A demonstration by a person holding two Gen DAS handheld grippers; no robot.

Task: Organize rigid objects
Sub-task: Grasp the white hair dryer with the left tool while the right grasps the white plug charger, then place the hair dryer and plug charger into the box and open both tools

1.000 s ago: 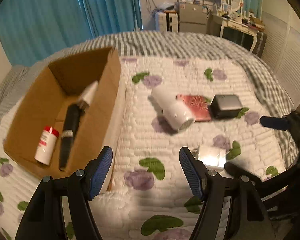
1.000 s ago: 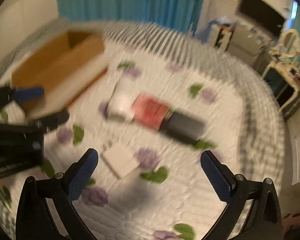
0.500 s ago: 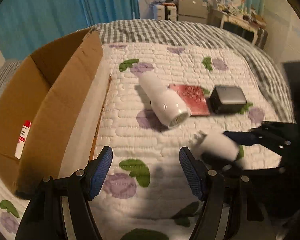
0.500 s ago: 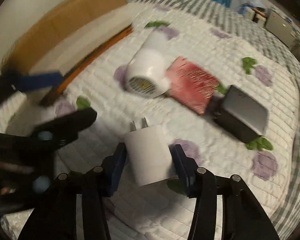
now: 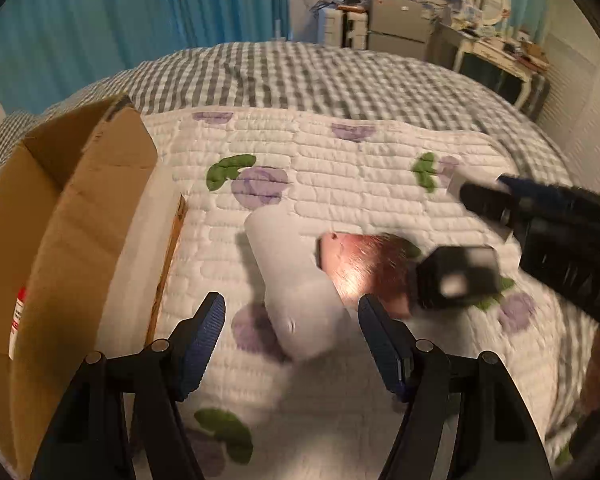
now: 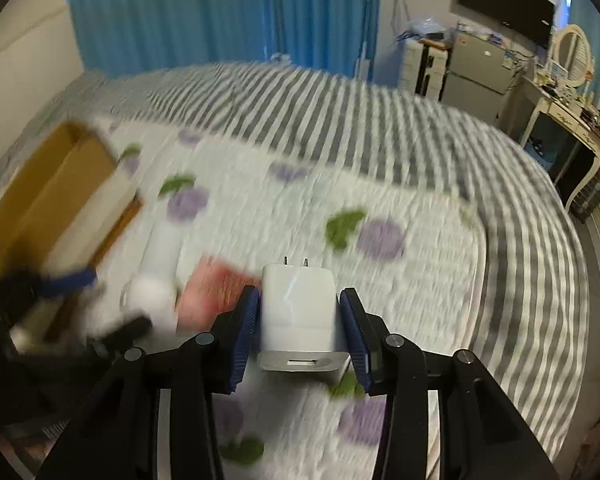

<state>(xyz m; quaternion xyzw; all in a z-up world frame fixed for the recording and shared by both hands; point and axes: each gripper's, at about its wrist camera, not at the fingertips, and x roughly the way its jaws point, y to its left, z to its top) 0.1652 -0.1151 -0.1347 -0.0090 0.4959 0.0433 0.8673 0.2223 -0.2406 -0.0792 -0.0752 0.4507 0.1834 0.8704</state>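
My right gripper (image 6: 300,300) has a white plug charger (image 6: 298,324) between its blue pads, prongs pointing away, lifted off the quilt; the jaws are still closing and both pads touch its sides. My left gripper (image 5: 290,308) stands open just above a white cylinder (image 5: 296,292) lying on the quilt, with the cylinder's near end between the fingers and untouched. To the cylinder's right lie a flat red item (image 5: 364,268) and a black box (image 5: 456,280). The right gripper (image 5: 500,196) shows blurred at the right of the left wrist view.
An open cardboard box (image 5: 60,220) stands at the left on the bed, with a red-capped white bottle (image 5: 18,320) inside. The flowered quilt (image 5: 340,168) lies over a grey checked blanket. Blue curtains, a fridge and a dressing table stand behind the bed.
The right gripper closed on the white charger and lifted it off the quilt. The left gripper moved from beside the cardboard box to over the white cylinder.
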